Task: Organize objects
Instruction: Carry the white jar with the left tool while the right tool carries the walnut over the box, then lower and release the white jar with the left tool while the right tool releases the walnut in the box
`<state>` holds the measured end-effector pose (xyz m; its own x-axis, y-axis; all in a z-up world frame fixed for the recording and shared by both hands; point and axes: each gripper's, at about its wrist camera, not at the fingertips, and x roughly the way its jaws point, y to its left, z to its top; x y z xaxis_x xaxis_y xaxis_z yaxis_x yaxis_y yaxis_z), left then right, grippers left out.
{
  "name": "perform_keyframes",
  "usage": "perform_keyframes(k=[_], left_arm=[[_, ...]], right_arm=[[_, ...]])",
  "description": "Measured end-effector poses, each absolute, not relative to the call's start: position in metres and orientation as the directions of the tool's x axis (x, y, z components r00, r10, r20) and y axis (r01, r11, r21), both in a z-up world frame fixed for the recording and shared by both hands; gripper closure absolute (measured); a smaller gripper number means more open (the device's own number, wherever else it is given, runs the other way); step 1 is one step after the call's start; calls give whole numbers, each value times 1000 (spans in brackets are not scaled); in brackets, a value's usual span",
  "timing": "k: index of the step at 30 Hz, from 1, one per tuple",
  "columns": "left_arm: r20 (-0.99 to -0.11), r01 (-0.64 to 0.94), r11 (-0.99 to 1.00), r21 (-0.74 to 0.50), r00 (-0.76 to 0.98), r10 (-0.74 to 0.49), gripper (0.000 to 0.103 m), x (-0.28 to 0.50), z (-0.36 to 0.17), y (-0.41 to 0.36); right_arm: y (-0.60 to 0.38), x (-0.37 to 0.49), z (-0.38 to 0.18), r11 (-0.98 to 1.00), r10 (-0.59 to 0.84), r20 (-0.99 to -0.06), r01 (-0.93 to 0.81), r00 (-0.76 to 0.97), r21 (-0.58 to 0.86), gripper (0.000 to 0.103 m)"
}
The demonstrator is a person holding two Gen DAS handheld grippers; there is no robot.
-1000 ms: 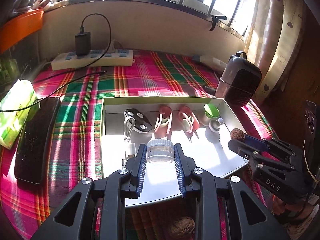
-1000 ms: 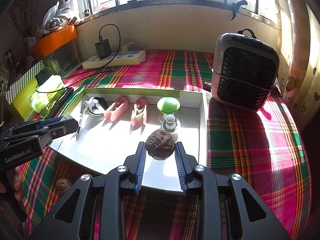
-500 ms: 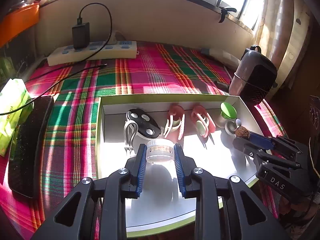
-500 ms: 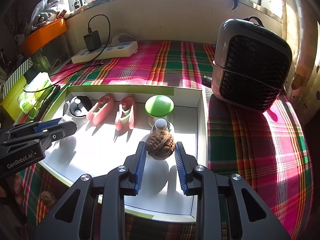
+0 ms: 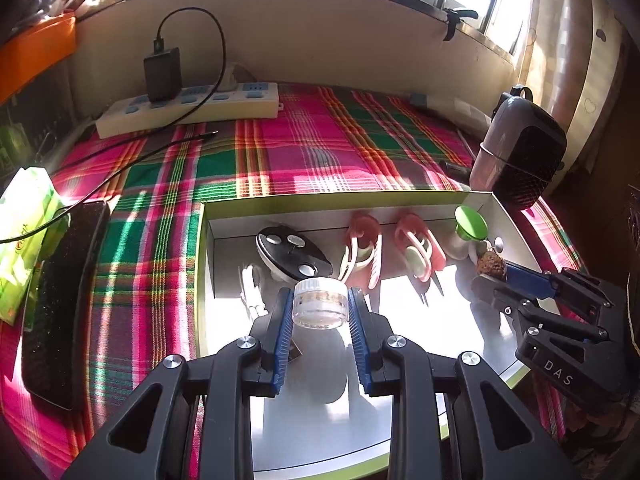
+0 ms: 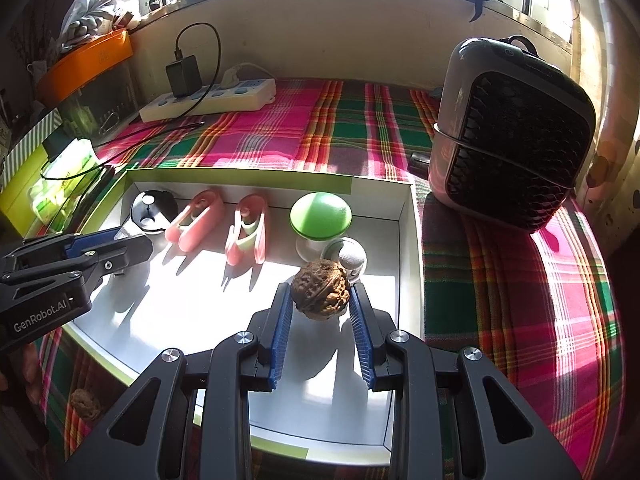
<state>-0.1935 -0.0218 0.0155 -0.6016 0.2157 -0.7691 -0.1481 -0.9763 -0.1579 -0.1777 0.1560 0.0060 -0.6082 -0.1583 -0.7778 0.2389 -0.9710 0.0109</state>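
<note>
Up front, a small clear jar (image 5: 320, 303) sat clamped between the left gripper's (image 5: 320, 320) blue jaws, held over the white tray (image 5: 436, 364) near its left side. Likewise the right gripper (image 6: 320, 312) had its jaws closed on a walnut (image 6: 320, 296) above the tray's right end, just before a green-capped mushroom-shaped piece (image 6: 321, 216). Two pink clips (image 6: 224, 226) and a black disc (image 5: 294, 254), possibly a tool, lined the far wall. Plaid cloth (image 6: 500, 272) covered the worktop; a dark heater (image 6: 512, 148) stood right of the tray.

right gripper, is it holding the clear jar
No, the right gripper is shut on a walnut; the clear jar sits in the left gripper.
</note>
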Motion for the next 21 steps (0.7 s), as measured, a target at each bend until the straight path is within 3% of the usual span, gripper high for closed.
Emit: perform_keyframes(k=[21], left_arm=[[-786,-148,-985,-92,-597,163,78,-195,13,-15]], right_arm=[[152,-178,5,-971,-126,-782,237,-610,-28,72]])
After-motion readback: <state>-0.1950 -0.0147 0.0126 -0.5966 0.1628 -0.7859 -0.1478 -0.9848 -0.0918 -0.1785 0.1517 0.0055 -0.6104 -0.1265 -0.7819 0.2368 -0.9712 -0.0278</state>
